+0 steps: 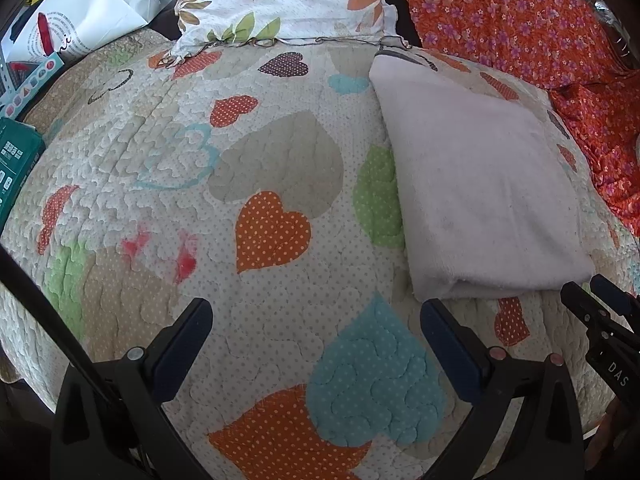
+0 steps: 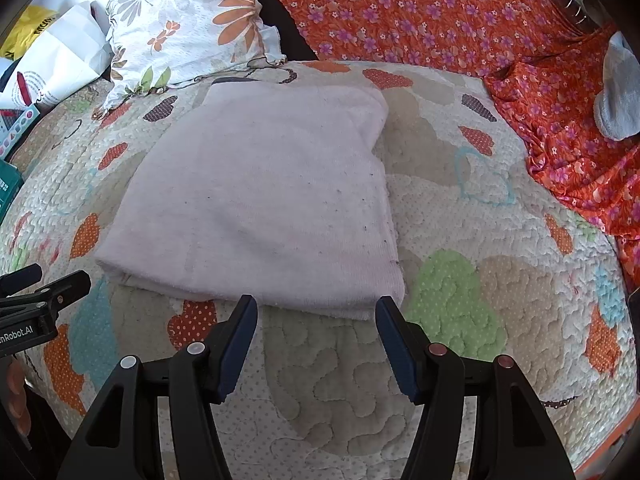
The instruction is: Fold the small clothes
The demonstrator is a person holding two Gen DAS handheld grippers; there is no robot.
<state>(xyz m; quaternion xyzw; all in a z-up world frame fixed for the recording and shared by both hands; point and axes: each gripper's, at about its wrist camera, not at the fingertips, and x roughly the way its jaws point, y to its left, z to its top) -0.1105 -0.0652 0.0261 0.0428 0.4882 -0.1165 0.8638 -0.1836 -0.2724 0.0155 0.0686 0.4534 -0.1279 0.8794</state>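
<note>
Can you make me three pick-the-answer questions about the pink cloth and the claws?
1. Where does the pink cloth lie?
A. on the heart quilt
B. on the flowered pillow
C. inside the white bag

2. What colour is the flowered fabric behind the quilt?
A. blue
B. orange-red
C. black

3. How is the right claw?
A. shut on the cloth
B. open, holding nothing
C. shut on the pillow

Answers: 1 A, quilt shows around its sides. 2 B, orange-red with purple flowers. 3 B, its fingers stand apart before the cloth's near edge.
</note>
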